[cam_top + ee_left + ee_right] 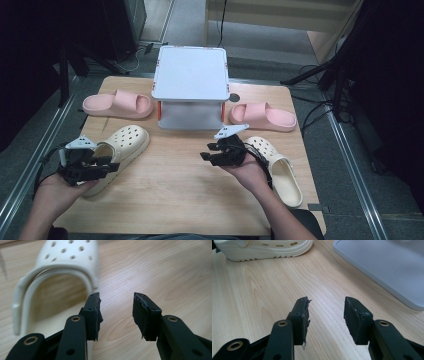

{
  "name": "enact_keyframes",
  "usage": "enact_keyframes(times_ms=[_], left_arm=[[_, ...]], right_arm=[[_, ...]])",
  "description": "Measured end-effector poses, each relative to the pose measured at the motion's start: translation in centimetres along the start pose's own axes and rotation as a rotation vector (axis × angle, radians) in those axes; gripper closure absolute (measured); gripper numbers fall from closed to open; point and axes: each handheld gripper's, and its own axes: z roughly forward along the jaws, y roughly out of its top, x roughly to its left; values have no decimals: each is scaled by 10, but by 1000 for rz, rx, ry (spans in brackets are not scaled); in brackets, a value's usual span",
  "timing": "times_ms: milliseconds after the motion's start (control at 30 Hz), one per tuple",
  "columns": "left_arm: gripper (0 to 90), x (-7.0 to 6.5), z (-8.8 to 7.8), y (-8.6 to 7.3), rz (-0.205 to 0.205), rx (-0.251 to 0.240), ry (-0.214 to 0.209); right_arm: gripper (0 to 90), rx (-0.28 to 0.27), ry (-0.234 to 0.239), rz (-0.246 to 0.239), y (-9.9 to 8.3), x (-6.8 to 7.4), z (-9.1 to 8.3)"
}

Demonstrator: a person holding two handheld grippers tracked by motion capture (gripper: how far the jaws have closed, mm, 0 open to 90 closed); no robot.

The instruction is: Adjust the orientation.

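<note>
2 cream clogs (pixel 121 145) and 2 pink slides (pixel 119 104) on table (pixel 175 190) – 1 pair per side edge; both grippers – left (pixel 111 164), right (pixel 209 151) – spread, empty.

Black grippers with brass-ringed screws, ragged-padded fingers (pixel 93 312) and grey plates.

i see a pale wood-grain bench (pixel 180 170), smooth; matt cream foam-like clog (pixel 67 262); black plastic jaws with rough, frayed pads (pixel 142 312).
</note>
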Motion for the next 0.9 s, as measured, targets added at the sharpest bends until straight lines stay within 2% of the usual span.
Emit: enact_keyframes(times_ms=[67,100,167,233,333,400,500,633,700,767,900], left_arm=[[573,9,6,-2,-13,12,29],[572,9,6,-2,-13,12,29],[575,15,16,0,-24,20,9],[584,17,25,3,-18,33,7],[636,21,37,8,-17,45,5],[717,23,42,10,-7,51,-2],[769,24,41,12,11,39,16],[775,27,37,15,-6,24,7],[775,25,34,19,-17,11,-4],[775,13,31,27,13,-14,-38],[776,-11,36,42,88,-26,-84]], right_arm=[[555,-3,6,4,1,0,1],[555,-3,6,4,1,0,1],[555,-5,11,7,1,0,1],[555,-5,8,3,1,0,0],[555,-8,4,11,-1,-1,-2],[555,-9,-2,15,-2,-1,-3],[555,-10,-9,16,-4,-1,-5],[556,-12,-18,27,-6,-2,-8],[557,-17,-23,30,-7,-2,-10],[557,-20,-30,33,-9,-2,-12],[557,-22,-42,42,-13,-1,-16]])
